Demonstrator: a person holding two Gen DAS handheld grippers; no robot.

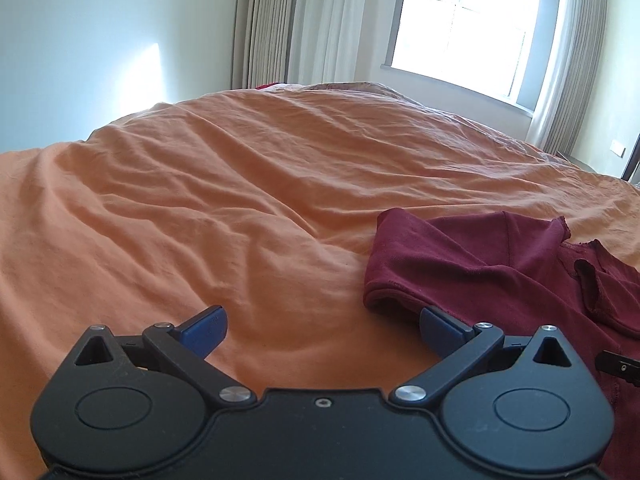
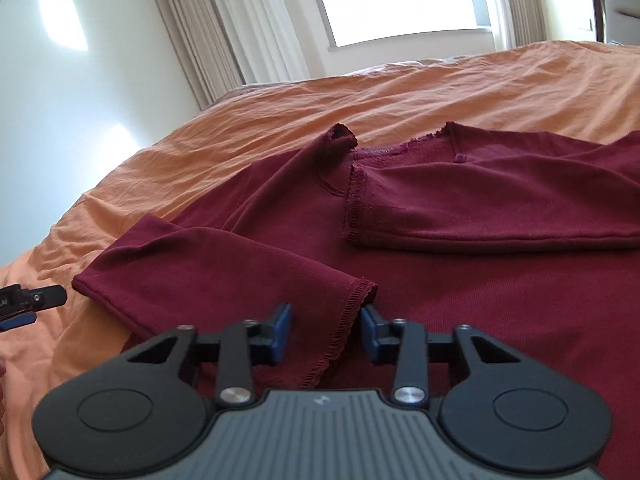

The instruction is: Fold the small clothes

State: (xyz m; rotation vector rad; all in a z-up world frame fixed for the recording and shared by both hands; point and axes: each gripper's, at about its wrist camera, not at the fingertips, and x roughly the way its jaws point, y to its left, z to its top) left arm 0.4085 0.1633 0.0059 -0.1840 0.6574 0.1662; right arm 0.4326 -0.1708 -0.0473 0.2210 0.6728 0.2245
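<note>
A dark red long-sleeved top (image 2: 460, 280) lies spread on the orange bedsheet (image 2: 400, 92), both sleeves folded in over its body. My right gripper (image 2: 326, 330) is open, low over the top, with the left sleeve's cuff (image 2: 344, 320) lying between its blue fingers. My left gripper (image 1: 322, 326) is wide open over bare sheet, its right finger (image 1: 440, 328) at the fold of the left sleeve (image 1: 440, 264). The left gripper also shows at the left edge of the right wrist view (image 2: 28, 300).
The wrinkled orange sheet (image 1: 240, 200) covers a wide bed. A white wall (image 1: 100, 40) is at the left. Curtains (image 1: 300, 20) and a bright window (image 1: 460, 20) stand behind the bed. A dark chair (image 2: 616, 0) is at the far right.
</note>
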